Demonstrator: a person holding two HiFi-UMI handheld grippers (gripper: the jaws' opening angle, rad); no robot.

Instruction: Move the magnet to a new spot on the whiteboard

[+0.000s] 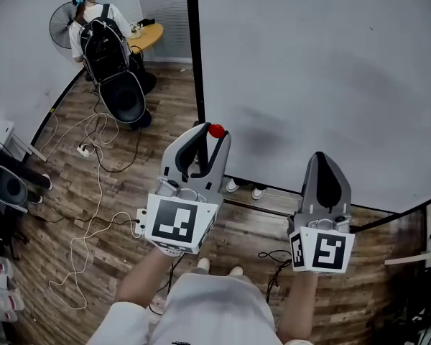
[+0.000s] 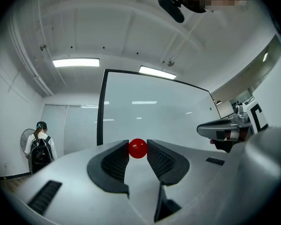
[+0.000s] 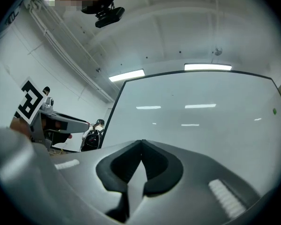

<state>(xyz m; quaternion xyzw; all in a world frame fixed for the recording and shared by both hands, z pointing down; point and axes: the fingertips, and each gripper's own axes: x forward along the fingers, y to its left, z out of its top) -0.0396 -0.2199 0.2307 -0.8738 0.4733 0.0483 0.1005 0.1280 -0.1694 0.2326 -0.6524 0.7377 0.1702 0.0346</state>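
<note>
Checker: Whiteboard point(image 1: 316, 70) first. Where is it?
Tagger: Big white board with a black frame, fills the upper right of head view. Both gripper views face it.
Checker: Floor?
Tagger: Wood floor point(image 1: 72, 192) at the left and along the bottom. Far back, a person with a black backpack point(image 1: 95, 21) stands at a round wooden worktop point(image 1: 149, 36), with a fan point(image 1: 61, 24) just beside and a dark chair point(image 1: 123, 95) nearer the camera.
Checker: Grippers?
Tagger: Left gripper point(image 1: 210, 133) is raised at the board's lower left, just right of the black frame edge. Right gripper point(image 1: 323, 160) is lower and near the bottom frame, well apart from the left one.
Checker: Jaws?
Tagger: Left jaws stand a narrow gap apart, tips pinching the magnet. Right jaws are pressed together with nothing between them.
Checker: Magnet?
Tagger: Magnet point(image 2: 137, 148) is a small red ball between the left jaw tips, in front of the board's lower left part. Cannot tell whether it touches the board.
</note>
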